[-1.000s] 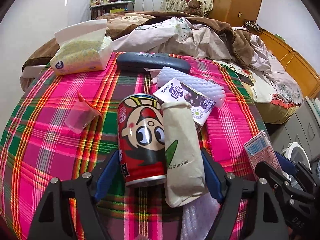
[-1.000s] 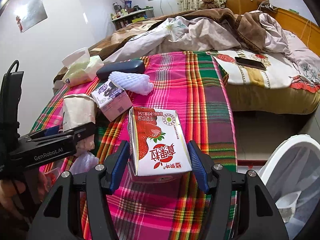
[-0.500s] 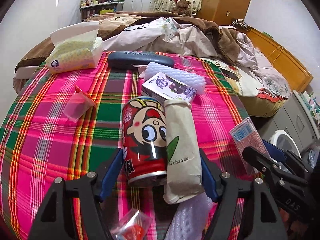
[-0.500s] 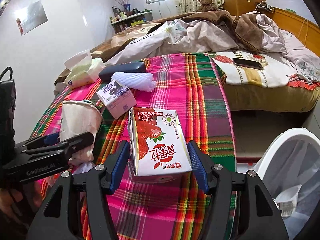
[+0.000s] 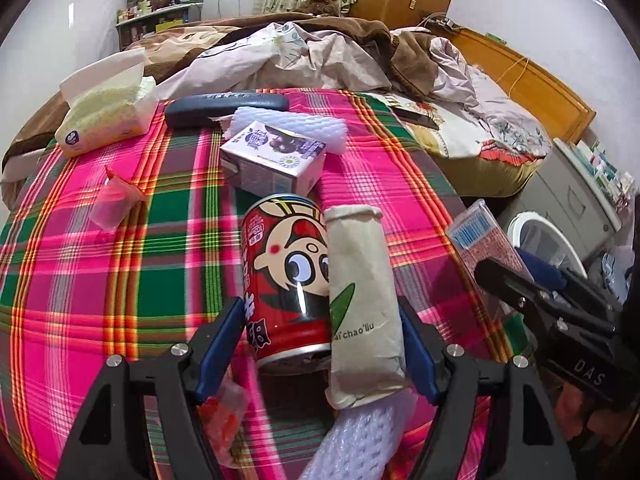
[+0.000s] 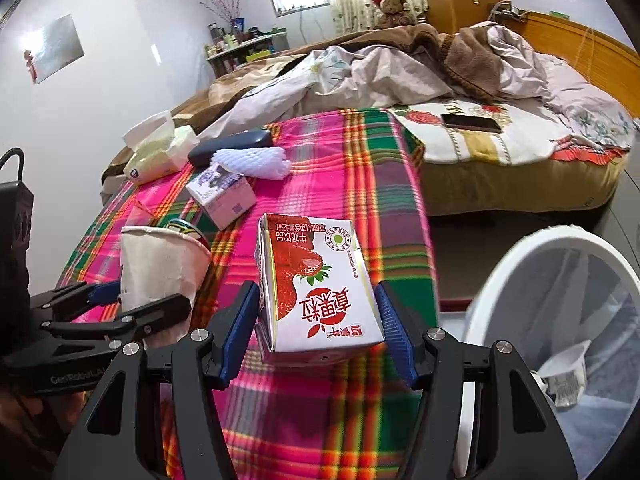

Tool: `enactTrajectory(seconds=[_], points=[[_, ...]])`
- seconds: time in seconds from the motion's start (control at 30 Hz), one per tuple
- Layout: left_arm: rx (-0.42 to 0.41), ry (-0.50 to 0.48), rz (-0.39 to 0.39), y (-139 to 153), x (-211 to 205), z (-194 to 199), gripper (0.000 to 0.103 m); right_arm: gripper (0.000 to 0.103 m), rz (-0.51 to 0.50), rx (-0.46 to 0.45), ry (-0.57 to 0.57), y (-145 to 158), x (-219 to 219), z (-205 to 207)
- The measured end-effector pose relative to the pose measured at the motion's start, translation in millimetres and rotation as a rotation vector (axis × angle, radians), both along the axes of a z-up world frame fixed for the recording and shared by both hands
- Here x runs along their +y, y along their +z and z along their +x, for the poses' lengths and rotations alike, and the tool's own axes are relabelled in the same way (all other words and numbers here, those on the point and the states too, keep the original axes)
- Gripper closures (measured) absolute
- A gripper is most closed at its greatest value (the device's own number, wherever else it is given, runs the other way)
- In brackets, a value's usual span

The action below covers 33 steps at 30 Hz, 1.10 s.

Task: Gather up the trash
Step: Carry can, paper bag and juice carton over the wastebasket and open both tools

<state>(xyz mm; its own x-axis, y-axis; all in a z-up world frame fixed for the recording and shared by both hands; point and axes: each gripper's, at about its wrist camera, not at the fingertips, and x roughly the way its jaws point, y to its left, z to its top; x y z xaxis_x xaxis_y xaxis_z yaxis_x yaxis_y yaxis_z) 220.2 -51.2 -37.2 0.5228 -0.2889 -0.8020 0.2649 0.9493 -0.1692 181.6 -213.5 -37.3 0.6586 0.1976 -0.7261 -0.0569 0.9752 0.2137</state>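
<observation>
My left gripper [image 5: 320,344] is shut on a red cartoon can [image 5: 286,280] and a beige paper cup [image 5: 362,304] side by side, held above the plaid cloth [image 5: 120,264]. My right gripper [image 6: 318,328] is shut on a strawberry milk carton [image 6: 316,280], held over the cloth's right side, next to a white trash bin [image 6: 560,320] on the floor. The bin also shows in the left wrist view [image 5: 540,236]. The left gripper with the cup [image 6: 160,268] shows at the left of the right wrist view.
On the cloth lie a purple drink carton [image 5: 272,160], white foam netting [image 5: 296,126], a dark case [image 5: 224,106], a tissue pack [image 5: 104,120], a small plastic bag [image 5: 114,200] and foam wrap [image 5: 352,440]. A phone [image 6: 472,122] lies on the bed.
Both grippers have lifted and drawn back from the table with their loads; the right gripper has swung towards the bin, which shows larger.
</observation>
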Motion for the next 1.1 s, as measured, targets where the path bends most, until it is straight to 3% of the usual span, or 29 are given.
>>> enactTrajectory(seconds=[0.13,0.23,0.37,0.43,0.53,0.77,0.97,1.1], points=[[-0.003,0.012,-0.025,-0.3,2.1,-3.9,0.023,0.042,0.002,0.011,-0.005,-3.3,-3.7,-1.7],[-0.077,0.049,0.045,8.4,4.4,-17.1,0.023,0.042,0.001,0.010,0.005,-4.1,-1.9,-2.3],[-0.080,0.098,0.025,13.1,15.1,-23.8,0.023,0.042,0.006,0.007,0.015,-5.0,0.4,-2.0],[-0.130,0.124,0.057,17.4,15.6,-29.3,0.023,0.042,0.008,0.007,0.015,-5.0,0.1,-3.6],[-0.122,0.090,0.016,16.6,10.5,-28.6,0.023,0.042,0.004,0.002,0.013,-4.7,-1.3,-4.8],[-0.101,0.075,0.037,7.3,-8.1,-26.7,0.026,0.042,-0.001,-0.001,-0.011,-4.0,-11.0,-7.7],[-0.162,0.011,0.050,16.5,-23.4,-45.1,0.026,0.042,0.007,0.003,-0.022,-5.8,-16.2,-7.3],[-0.123,-0.016,0.052,8.5,-33.0,-43.9,0.026,0.042,0.013,0.002,-0.012,-6.8,-15.3,-8.5]])
